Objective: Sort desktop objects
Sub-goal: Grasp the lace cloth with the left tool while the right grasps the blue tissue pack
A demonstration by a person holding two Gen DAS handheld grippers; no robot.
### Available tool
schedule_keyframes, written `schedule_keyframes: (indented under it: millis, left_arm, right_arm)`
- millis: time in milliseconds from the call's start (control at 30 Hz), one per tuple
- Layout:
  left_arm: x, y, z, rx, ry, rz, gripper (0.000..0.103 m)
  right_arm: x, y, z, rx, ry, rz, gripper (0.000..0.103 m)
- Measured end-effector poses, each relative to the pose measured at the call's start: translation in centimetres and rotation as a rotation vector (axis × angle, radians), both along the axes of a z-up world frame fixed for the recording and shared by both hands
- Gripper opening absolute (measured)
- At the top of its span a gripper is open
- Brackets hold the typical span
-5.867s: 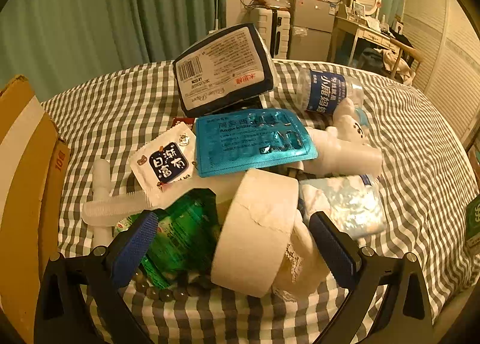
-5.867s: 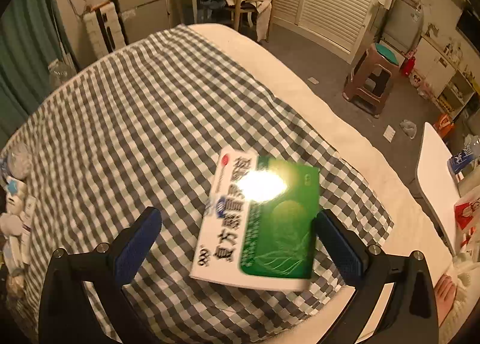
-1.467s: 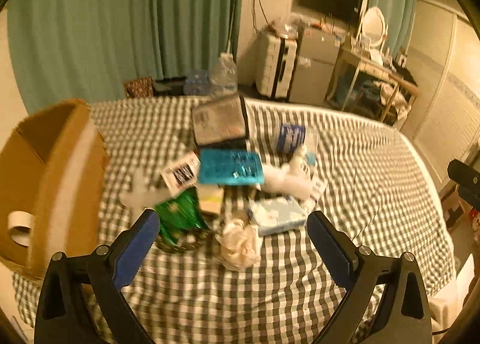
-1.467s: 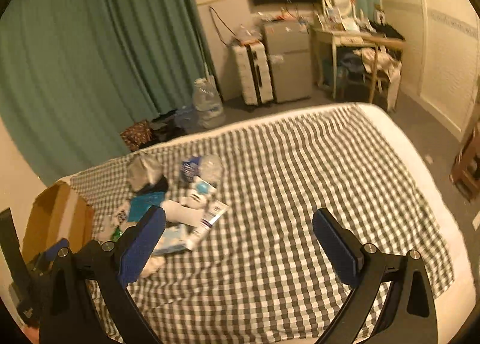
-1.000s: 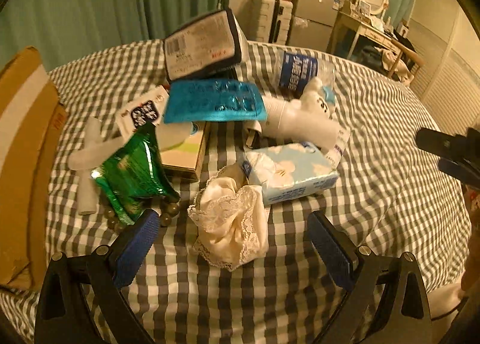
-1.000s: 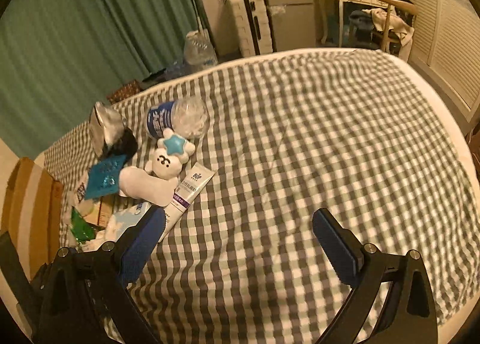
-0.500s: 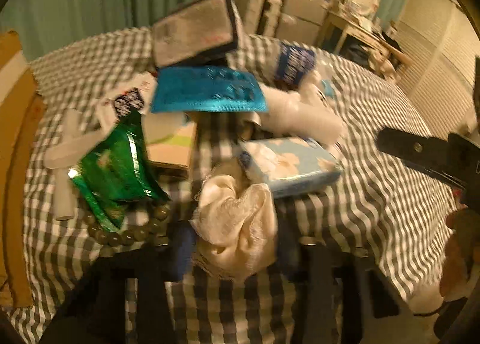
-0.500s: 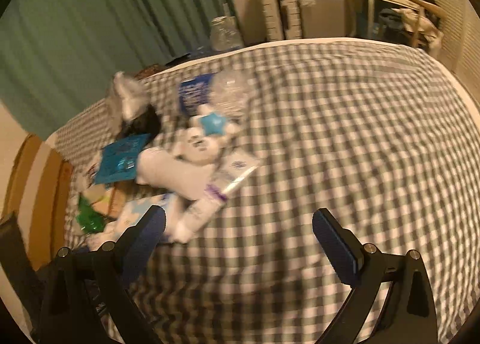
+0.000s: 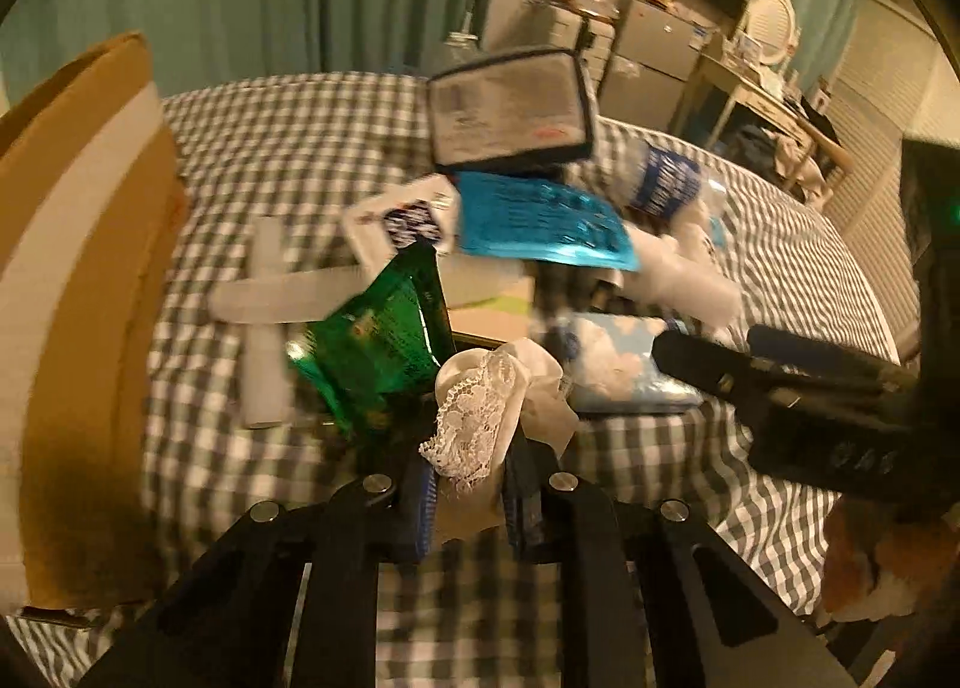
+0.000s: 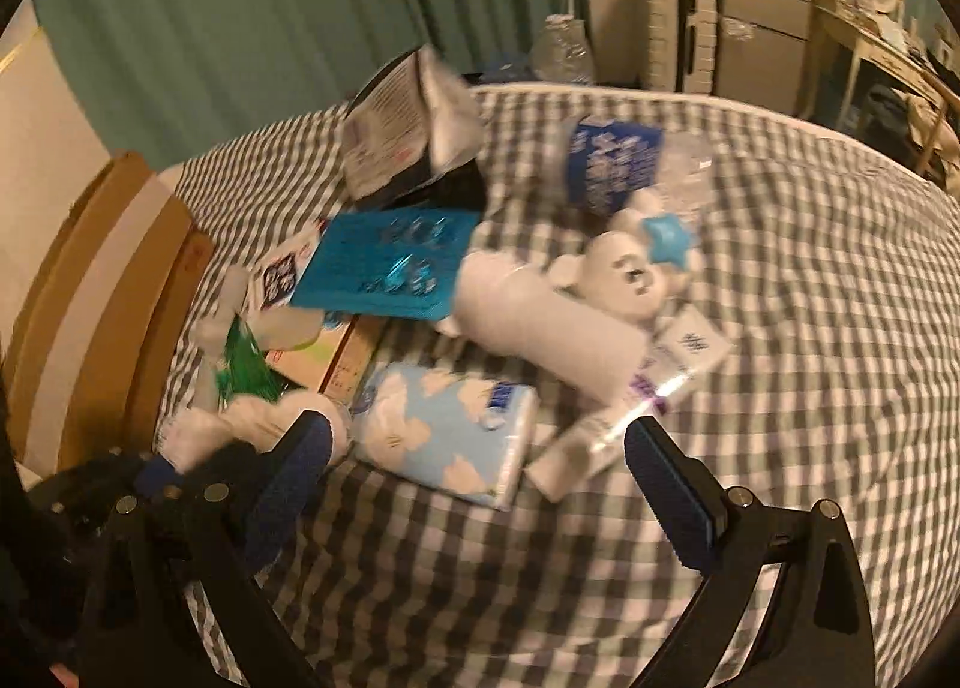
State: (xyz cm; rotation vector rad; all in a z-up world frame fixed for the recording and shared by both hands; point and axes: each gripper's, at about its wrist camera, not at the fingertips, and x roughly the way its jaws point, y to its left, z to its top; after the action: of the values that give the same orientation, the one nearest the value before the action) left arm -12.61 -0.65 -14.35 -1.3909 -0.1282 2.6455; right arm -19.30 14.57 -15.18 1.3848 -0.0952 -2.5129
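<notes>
On the bed, left tool (image 9: 465, 499): clamped on the lace cloth (image 9: 480, 418) at the pile's near edge.
Right tool (image 10: 480, 460): fingers wide apart, empty, over the tissue pack (image 10: 444, 433).
Box (image 9: 78, 292): left of the pile.
Progress: barely begun, I'd say; the pile is unsorted.

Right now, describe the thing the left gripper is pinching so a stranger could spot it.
On the checked bedspread, look at the near edge of the clutter pile, between the green foil packet and the cloud-print tissue pack. The left gripper pinches a cream lace-trimmed cloth, the only soft, crumpled fabric there.
</notes>
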Motion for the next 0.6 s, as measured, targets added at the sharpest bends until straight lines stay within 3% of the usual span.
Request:
schedule_keyframes:
  millis: [333, 400, 533, 567, 600]
  left_arm:
    - [-0.1, -1.7, 0.2, -0.006, -0.002, 0.05, 0.018]
    - [-0.1, -1.9, 0.1, -0.001, -0.013, 0.044, 0.018]
    - [-0.3, -1.8, 0.1, -0.009, -0.049, 0.038, 0.018]
    - [-0.2, -1.8, 0.3, -0.009, -0.048, 0.038, 0.018]
    - [0.0, -1.8, 0.5, -0.008, -0.042, 0.039, 0.018]
  right_arm:
    - [-1.1, -3.8, -2.6, 0.087, -0.044, 0.056, 0.097]
    - [-1.1, -4.0, -3.2, 0.11, -0.063, 0.058, 0.074]
    - [-0.6, -3.0, -2.9, 0.079, -0.068, 0.038, 0.072]
    - [-0.4, -2.8, -2.6, 0.081, -0.064, 0.03, 0.061]
    - [-0.1, -2.4, -2.2, 0.087, -0.053, 0.022, 0.029]
